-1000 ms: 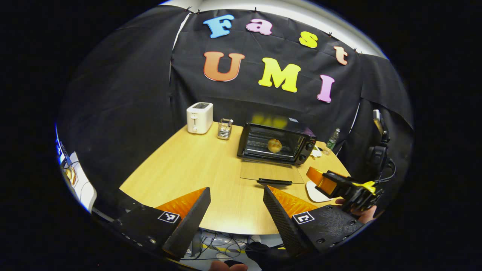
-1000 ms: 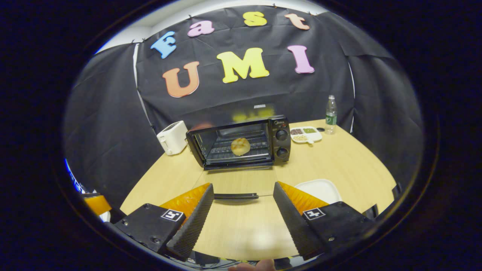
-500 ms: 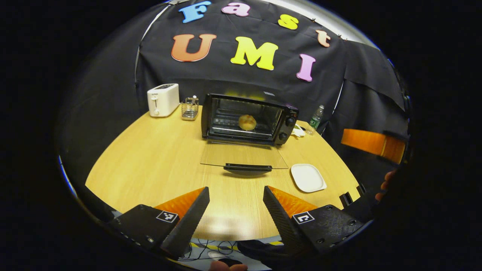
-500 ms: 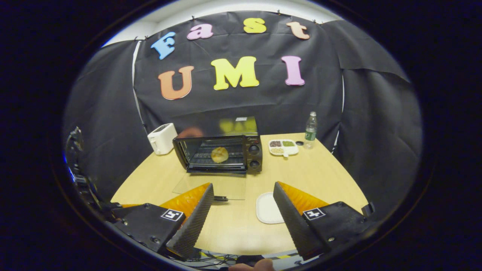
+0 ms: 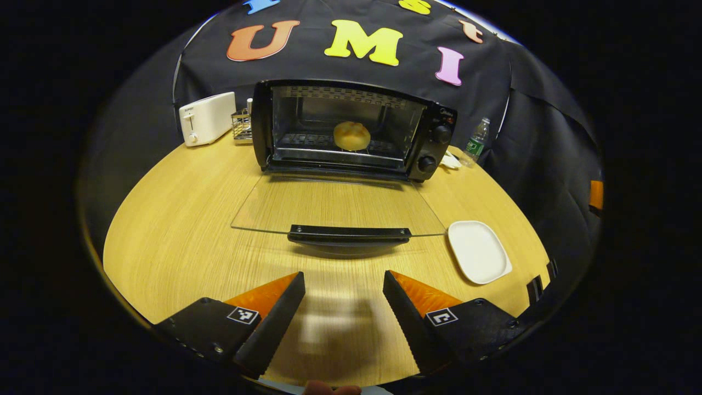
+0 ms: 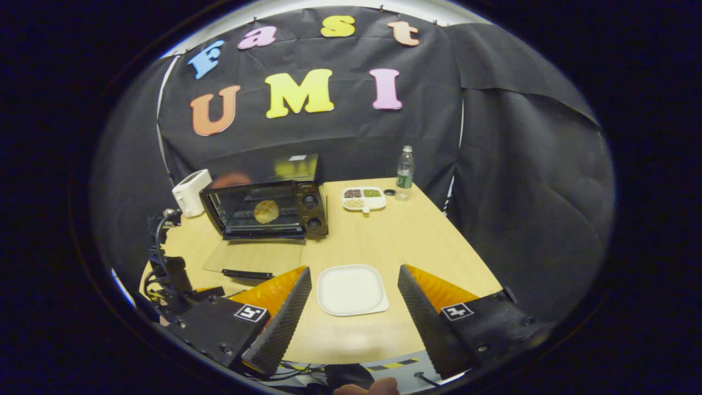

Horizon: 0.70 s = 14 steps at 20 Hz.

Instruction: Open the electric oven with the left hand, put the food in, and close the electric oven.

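The electric oven (image 5: 351, 131) stands open on the tabletop (image 5: 181, 230), the bun (image 5: 352, 135) on its rack. My left gripper (image 5: 343, 307) hangs spread and empty just before the door handle (image 5: 349, 234). The glass door (image 5: 337, 203) looks stiff, hinged and fragile, so I'd lift it by that handle. My right gripper (image 6: 354, 310) is spread too.

A bun (image 5: 351, 135) sits inside the oven (image 5: 351, 129), toaster (image 5: 206, 118) left, plate (image 5: 479, 251) front-right.

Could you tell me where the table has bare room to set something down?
Bare table left of the door; more between plate and bottle. Crowded by the oven.
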Motion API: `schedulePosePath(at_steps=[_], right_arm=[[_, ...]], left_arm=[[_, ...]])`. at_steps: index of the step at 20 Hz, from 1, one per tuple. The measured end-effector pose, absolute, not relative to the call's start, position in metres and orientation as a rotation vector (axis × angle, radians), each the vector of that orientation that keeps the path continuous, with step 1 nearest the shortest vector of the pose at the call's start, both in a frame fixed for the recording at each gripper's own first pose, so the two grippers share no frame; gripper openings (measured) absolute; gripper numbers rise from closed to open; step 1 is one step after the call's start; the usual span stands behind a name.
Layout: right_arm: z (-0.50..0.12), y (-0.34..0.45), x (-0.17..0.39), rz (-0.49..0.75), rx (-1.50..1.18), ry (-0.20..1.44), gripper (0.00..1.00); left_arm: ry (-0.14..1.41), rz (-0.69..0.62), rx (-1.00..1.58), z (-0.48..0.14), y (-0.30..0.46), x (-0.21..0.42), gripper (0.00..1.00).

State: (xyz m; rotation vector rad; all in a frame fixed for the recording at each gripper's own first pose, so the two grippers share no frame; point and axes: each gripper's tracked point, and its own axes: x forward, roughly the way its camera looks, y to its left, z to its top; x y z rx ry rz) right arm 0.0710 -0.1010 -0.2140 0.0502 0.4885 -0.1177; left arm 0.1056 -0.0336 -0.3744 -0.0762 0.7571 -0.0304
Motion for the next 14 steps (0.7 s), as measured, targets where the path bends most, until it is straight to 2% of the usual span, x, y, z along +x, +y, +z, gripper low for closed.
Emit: schedulePosePath(at_steps=[5, 11, 12, 13, 14], right_arm=[[-0.215, -0.143, 0.057, -0.240, 0.100, 0.512, 0.97], [-0.195, -0.168, 0.031, -0.342, 0.138, 0.447, 0.97], [-0.196, -0.172, 0.027, -0.355, 0.143, 0.443, 0.97], [-0.197, -0.175, 0.025, -0.365, 0.154, 0.437, 0.97], [-0.197, -0.177, 0.023, -0.373, 0.168, 0.438, 0.97]], left_arm=[[0.798, -0.003, -0.067, -0.396, -0.037, 0.126, 0.95], [0.787, 0.006, 0.029, -0.399, -0.033, 0.137, 0.94], [0.791, 0.004, 0.028, -0.396, -0.033, 0.137, 0.84], [0.786, -0.002, 0.034, -0.393, -0.034, 0.137, 0.94], [0.779, -0.008, 0.042, -0.387, -0.035, 0.137, 0.94]])
